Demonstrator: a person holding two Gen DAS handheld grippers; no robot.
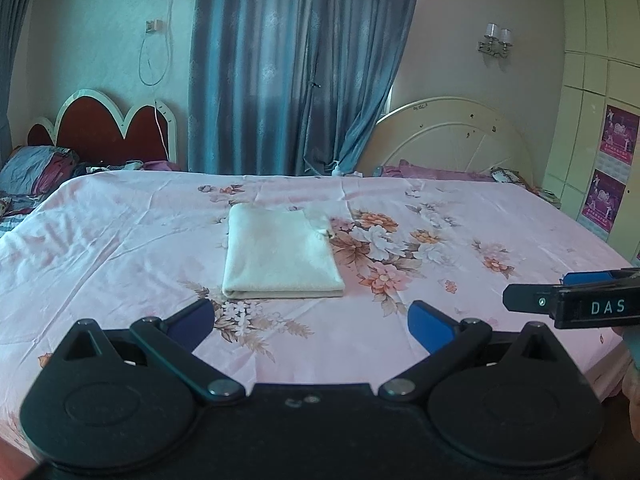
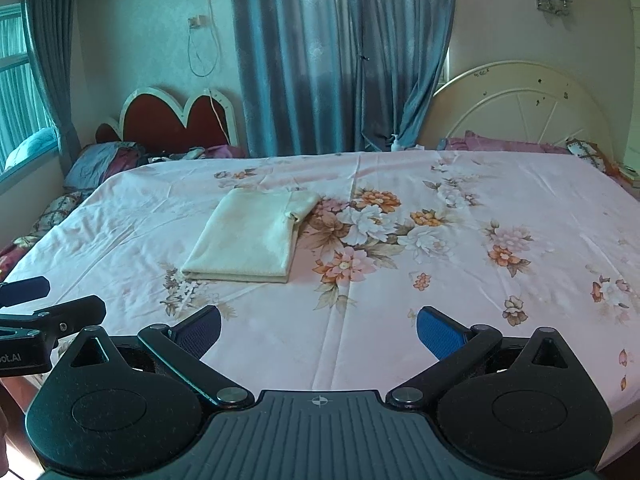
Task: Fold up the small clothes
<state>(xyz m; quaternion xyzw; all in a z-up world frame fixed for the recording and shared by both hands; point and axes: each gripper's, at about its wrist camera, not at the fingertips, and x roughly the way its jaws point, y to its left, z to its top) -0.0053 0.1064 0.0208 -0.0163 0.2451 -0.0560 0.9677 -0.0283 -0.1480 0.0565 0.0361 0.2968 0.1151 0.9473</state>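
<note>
blue rubber pads are standing wide apart on both the left gripper (image 1: 311, 322) and right gripper (image 2: 319, 330), holding nothing; the folded cream cloth (image 1: 281, 252) is lying mid-frame on the floral pink bedsheet (image 1: 500, 216), so any final tidying should be nudging its ragged upper-right corner square.

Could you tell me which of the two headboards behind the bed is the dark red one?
The scalloped headboard on the left; the rounded headboard on the right is plain cream.

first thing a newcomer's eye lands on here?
The folded cream cloth lying alone mid-bed on the pink floral sheet, left of the big flower print. Then the open left gripper and right gripper, both short of the cloth and empty, with blue curtains behind the bed.
</note>
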